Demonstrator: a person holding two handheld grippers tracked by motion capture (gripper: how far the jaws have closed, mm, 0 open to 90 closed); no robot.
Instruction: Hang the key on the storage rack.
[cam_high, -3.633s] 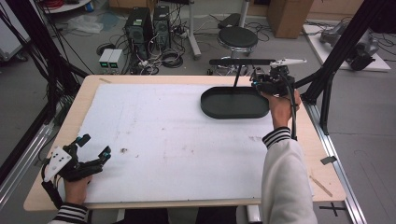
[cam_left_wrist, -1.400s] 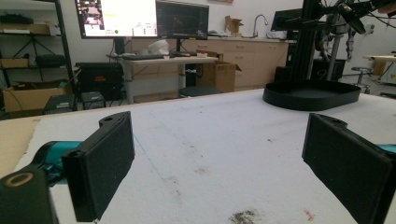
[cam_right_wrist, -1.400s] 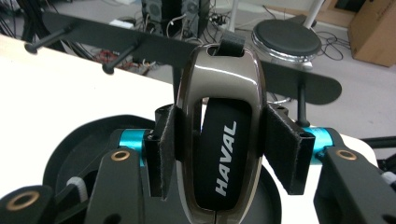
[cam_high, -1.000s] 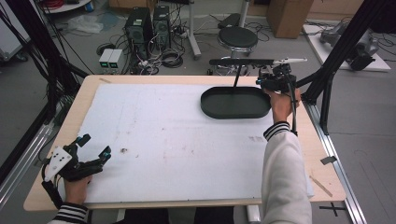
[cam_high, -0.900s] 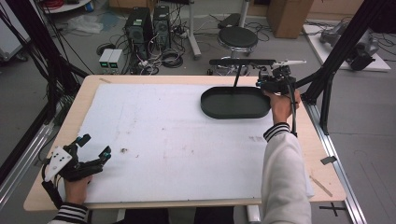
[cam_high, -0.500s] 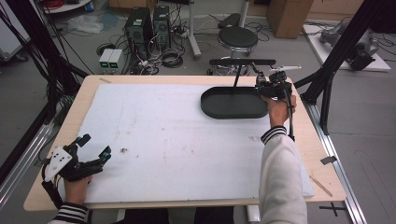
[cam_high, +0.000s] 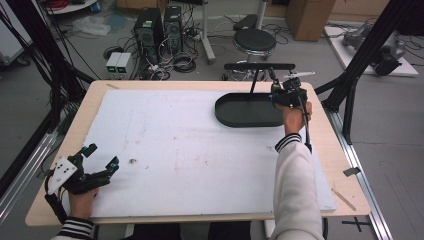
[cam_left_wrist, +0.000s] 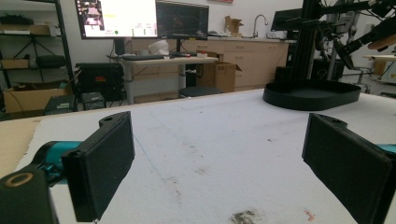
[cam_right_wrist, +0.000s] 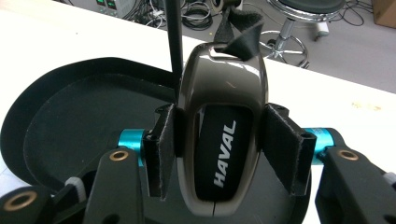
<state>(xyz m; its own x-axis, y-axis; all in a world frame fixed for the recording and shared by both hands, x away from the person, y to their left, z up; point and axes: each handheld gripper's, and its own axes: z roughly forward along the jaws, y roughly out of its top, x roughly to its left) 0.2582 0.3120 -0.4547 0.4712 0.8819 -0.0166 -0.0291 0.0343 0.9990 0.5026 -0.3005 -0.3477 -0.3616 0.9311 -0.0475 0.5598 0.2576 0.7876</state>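
Note:
A dark metallic car key fob marked HAVAL sits between the pads of my right gripper, which is shut on it. In the high view that right gripper hovers at the right end of a black oval tray at the table's far right. A thin black post rises from the tray just behind the fob. My left gripper rests open near the table's front left corner, its pads wide apart with nothing between them. The tray lies far ahead of it.
A white mat covers most of the wooden table. A black T-shaped stand rises over the tray's far side. A stool, computer towers and cables lie on the floor beyond the table. Black frame struts flank the right side.
My right gripper has drifted slightly away from me along the tray's right end, still holding the fob. The left gripper has stayed put.

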